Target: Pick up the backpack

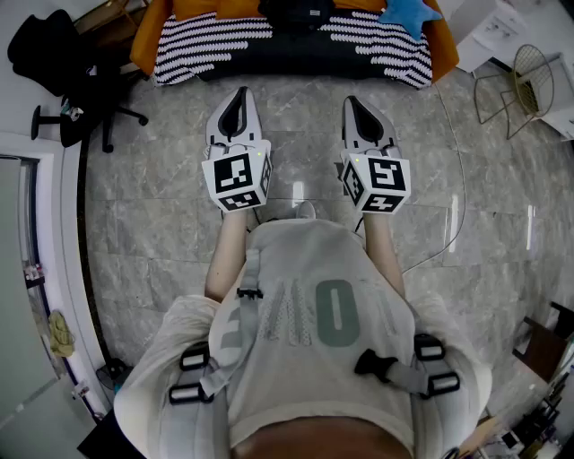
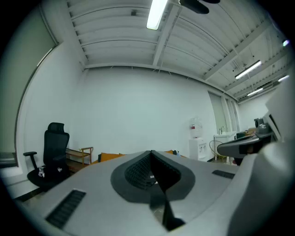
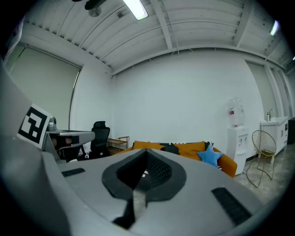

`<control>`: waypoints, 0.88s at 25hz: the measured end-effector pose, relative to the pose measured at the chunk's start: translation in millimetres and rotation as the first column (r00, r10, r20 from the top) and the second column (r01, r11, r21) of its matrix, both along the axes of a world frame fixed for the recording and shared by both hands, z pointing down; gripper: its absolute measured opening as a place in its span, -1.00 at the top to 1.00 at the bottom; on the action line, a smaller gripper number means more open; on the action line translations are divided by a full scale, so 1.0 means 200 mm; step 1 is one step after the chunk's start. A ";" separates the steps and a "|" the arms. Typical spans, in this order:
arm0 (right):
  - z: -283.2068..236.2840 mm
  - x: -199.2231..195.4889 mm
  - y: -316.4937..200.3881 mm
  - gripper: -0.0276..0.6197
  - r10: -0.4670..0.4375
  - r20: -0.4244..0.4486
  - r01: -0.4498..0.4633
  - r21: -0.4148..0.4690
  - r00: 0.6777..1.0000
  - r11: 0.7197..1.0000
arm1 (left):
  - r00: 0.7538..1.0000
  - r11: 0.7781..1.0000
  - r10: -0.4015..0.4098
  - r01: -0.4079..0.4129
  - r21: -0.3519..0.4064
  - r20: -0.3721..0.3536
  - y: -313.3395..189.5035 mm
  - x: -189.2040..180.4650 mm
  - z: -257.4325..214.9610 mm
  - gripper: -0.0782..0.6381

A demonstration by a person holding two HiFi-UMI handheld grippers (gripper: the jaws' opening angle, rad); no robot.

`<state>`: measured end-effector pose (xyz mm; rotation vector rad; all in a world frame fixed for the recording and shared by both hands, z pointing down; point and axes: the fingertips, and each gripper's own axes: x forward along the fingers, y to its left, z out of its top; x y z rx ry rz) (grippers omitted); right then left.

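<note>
Left gripper [image 1: 240, 94] and right gripper [image 1: 352, 101] have fingers pressed together, empty. Arriving shut, they would probably shove the likely backpack [image 3: 170, 149], well ahead of them.

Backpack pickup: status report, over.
Shut and empty: left gripper, right gripper. On sofa ahead, dark item, likely the backpack, untouched. No obstacle on floor between.

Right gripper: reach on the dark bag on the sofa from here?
Probably not yet. The right gripper, jaws shut, hangs over floor short of the sofa, and the dark bag lies further back on it. Nothing stands between; a step forward should do.
</note>
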<state>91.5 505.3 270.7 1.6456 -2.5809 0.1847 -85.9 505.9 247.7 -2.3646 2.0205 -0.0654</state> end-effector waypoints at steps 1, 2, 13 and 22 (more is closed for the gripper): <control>0.01 0.01 -0.01 0.90 -0.002 0.001 0.002 -0.002 1.000 1.000 | 1.000 1.000 -0.001 0.001 -0.002 0.002 -0.01 0.01 0.01 0.73; 0.01 0.01 -0.03 0.90 -0.003 0.002 0.003 -0.003 1.000 1.000 | 1.000 1.000 -0.002 0.002 -0.004 0.004 -0.03 0.01 0.01 0.73; 0.06 0.01 -0.14 0.90 -0.014 0.054 0.016 -0.041 0.998 0.999 | 0.998 0.997 -0.056 0.055 -0.056 -0.012 -0.14 -0.05 0.10 0.73; 0.07 0.02 -0.20 0.90 -0.061 0.114 0.067 -0.045 0.992 0.997 | 0.998 0.999 -0.037 0.038 0.004 -0.042 -0.19 -0.07 0.05 0.73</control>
